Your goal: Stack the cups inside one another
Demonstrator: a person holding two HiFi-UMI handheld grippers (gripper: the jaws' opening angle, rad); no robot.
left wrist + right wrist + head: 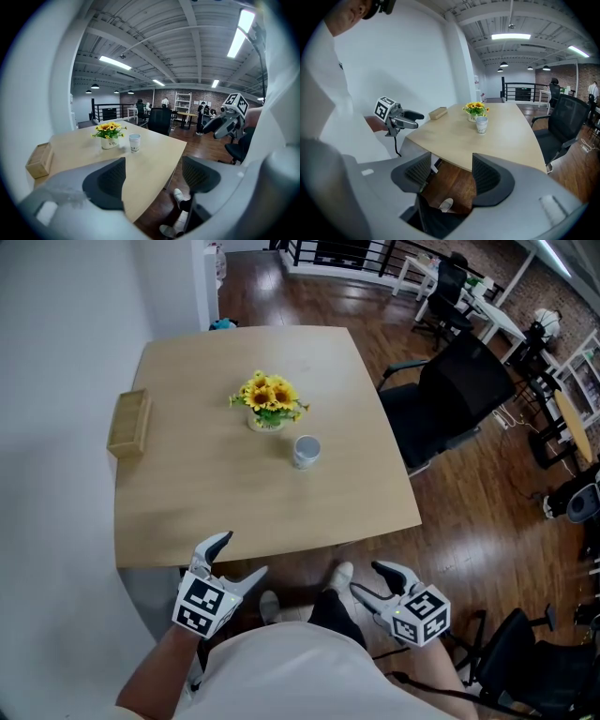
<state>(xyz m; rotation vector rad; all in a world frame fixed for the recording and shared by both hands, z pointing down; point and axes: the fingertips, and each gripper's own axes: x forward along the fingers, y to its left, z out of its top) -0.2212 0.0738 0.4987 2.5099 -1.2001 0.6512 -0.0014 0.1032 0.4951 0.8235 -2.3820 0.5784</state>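
left gripper [242, 554]: grey plastic, dark ribbed pads, jaws spread wide, nothing between them, held off the table's near edge. right gripper [366, 577]: same build, jaws spread, empty, over the floor. table [216, 502]: smooth pale wood, rounded corners. cup [306, 451]: white, cylindrical, upright mid-table, just beside potted sunflowers [268, 402]. wooden box [128, 423]: oblong, at the left edge.

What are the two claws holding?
Nothing. The left claw and the right claw are both open and empty; the white paper cup stands far from both.
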